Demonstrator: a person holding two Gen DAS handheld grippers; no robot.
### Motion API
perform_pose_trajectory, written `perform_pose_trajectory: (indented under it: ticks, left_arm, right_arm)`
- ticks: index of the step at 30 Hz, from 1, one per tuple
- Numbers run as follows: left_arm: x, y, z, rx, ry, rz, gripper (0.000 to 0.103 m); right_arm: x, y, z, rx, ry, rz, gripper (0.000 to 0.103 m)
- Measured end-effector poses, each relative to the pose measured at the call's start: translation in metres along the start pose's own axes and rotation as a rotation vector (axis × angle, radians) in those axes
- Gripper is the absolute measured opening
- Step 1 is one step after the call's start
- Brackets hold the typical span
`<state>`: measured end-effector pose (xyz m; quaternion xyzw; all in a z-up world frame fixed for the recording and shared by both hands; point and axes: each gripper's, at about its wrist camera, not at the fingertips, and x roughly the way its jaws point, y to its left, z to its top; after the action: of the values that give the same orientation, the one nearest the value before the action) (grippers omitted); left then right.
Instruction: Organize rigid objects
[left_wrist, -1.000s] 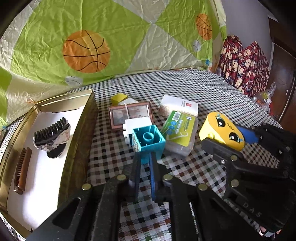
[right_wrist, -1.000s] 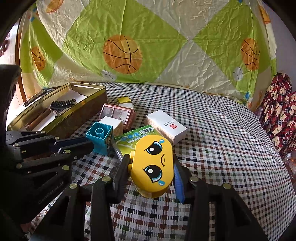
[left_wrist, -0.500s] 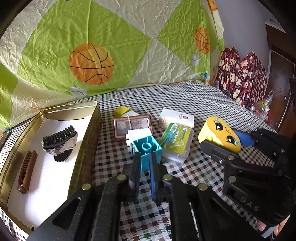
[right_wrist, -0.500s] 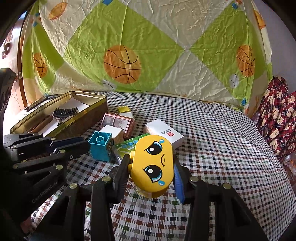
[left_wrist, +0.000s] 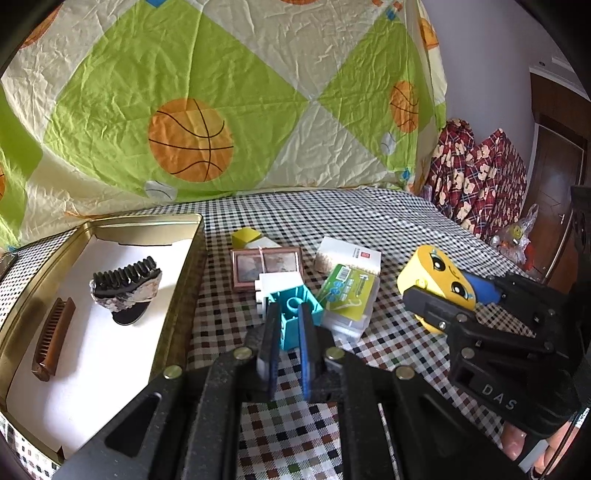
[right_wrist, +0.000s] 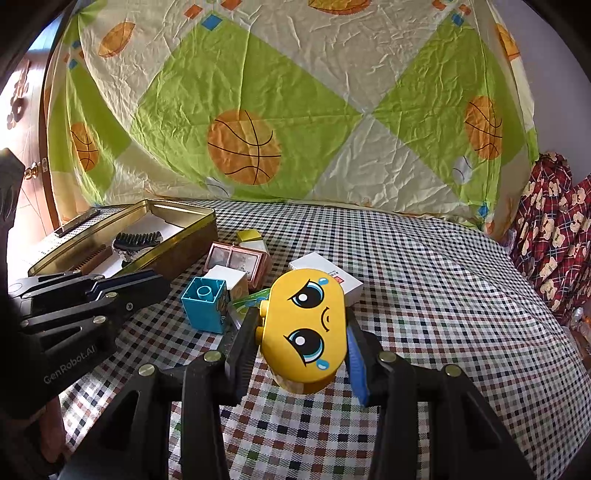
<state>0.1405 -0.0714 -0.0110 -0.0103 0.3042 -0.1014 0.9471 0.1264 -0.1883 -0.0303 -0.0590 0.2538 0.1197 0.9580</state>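
Between right gripper (right_wrist: 301, 332) fingers: glossy rounded yellow face block (right_wrist: 306, 328)

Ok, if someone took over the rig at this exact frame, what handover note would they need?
Right gripper: shut on the yellow crying-face toy, lifted off the checkered cloth.
Left gripper: empty, fingers nearly together, pointing at the teal block.
Done: black brush and brown comb lie in the gold tin.
Left: face toy, teal block, white block, pink frame, green-label case, white box, yellow block all outside the tin.
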Motion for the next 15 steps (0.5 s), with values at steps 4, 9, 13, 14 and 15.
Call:
perform_pose_trajectory:
  ticks: [4,9,13,14,15]
  left_arm:
    - [0.015,-0.005,0.005,0.007,0.055,-0.013,0.013]
    - [0.033,-0.014,0.01,0.046,0.093,0.047,0.048]
    - [0.045,-0.015,0.012,0.05,0.139,0.037,0.047]
    - [0.048,-0.016,0.012,0.053,0.149,0.035,0.046]
    - [0.05,-0.016,0.012,0.055,0.155,0.032,0.041]
  right_arm:
    - [-0.002,-0.001,-0.001,0.006,-0.007,-0.001,0.045]
    - [-0.002,-0.009,-0.002,0.042,-0.009,0.021,0.045]
    - [-0.002,-0.007,-0.002,0.039,-0.011,0.024,0.045]
    - [-0.002,-0.006,-0.002,0.035,-0.013,0.022,0.045]
    - [-0.002,-0.006,-0.002,0.034,-0.013,0.021,0.045]
